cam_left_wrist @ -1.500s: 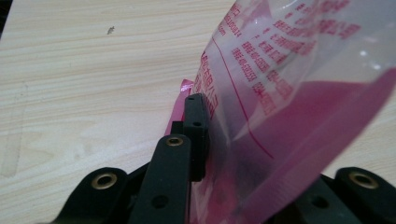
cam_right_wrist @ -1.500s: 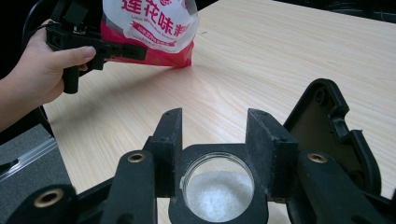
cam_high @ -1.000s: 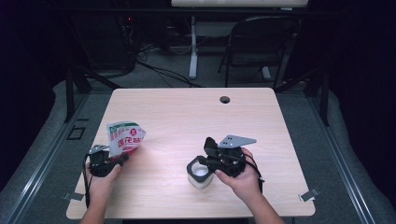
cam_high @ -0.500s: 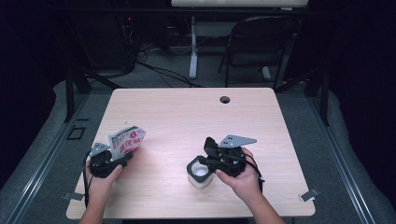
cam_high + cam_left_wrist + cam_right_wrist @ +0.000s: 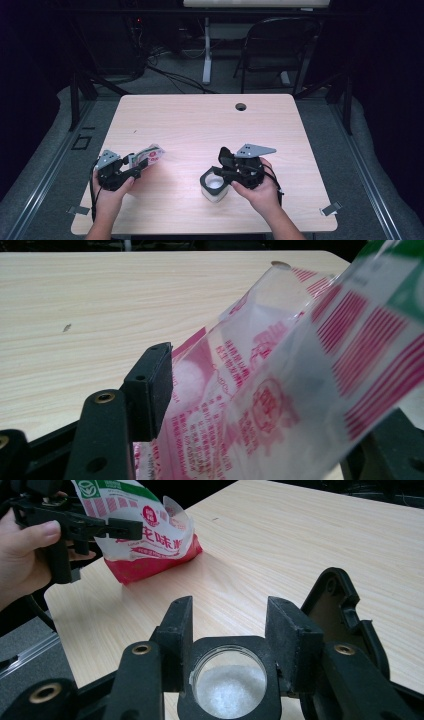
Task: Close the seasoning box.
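A red, white and green plastic bag [image 5: 148, 153] with its top cut open leans tilted, its red bottom on the table [image 5: 200, 125]. My left gripper [image 5: 137, 167] has just been opening its jaws. The bag [image 5: 310, 340] lies loose between them, and one black pad [image 5: 156, 385] stands beside it. From the right gripper view, the bag [image 5: 150, 535] and the left gripper [image 5: 115, 527] sit at the far left. My right gripper [image 5: 231, 610] grips the black collar of a small jar [image 5: 229, 680] of white granules. In the high view that jar [image 5: 214, 186] stands near the table's front.
A round cable hole [image 5: 241, 106] lies at the table's far edge. A black folding chair [image 5: 280, 45] and floor cables stand beyond the table. Bare wood [image 5: 310, 545] stretches past the jar.
The bag has dropped from upright above the left gripper to a low lean on the table, and the left jaws have spread. The right hand and jar have kept still.
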The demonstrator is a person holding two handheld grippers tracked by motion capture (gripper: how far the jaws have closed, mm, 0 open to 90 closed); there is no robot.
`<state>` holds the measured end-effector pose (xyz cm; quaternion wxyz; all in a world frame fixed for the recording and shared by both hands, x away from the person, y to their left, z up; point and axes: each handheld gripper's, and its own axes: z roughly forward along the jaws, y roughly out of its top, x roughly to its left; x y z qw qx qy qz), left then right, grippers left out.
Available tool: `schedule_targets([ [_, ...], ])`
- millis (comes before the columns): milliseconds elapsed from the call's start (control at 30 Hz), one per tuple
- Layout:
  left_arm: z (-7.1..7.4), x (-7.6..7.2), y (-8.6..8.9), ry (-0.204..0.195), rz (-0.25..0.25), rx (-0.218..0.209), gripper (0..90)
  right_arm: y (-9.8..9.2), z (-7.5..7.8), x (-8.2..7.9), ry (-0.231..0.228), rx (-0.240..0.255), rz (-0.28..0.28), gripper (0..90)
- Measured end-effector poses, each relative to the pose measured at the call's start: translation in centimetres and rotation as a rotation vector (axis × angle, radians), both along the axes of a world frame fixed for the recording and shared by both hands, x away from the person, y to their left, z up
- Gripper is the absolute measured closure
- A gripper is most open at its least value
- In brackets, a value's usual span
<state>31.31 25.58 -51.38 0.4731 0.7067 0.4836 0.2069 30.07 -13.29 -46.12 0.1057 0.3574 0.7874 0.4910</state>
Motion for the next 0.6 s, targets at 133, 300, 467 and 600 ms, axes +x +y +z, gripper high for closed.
schedule_targets([
  [133,0.2,-0.2,-0.9,0.008,-0.024,0.016,39.8,0.0,0.0,0.0,-0.002,-0.002,-0.006,52.9],
  [300,-0.2,-0.3,-2.4,0.031,-0.062,0.053,40.3,-0.3,0.1,0.1,0.000,-0.007,-0.018,50.2],
  [467,-0.9,-0.4,-3.9,0.046,-0.105,0.089,40.8,-0.5,0.4,0.2,0.001,0.002,-0.031,49.6],
  [600,-1.6,-0.5,-5.0,0.059,-0.131,0.106,40.9,-0.8,0.6,0.2,0.006,0.018,-0.029,50.9],
])
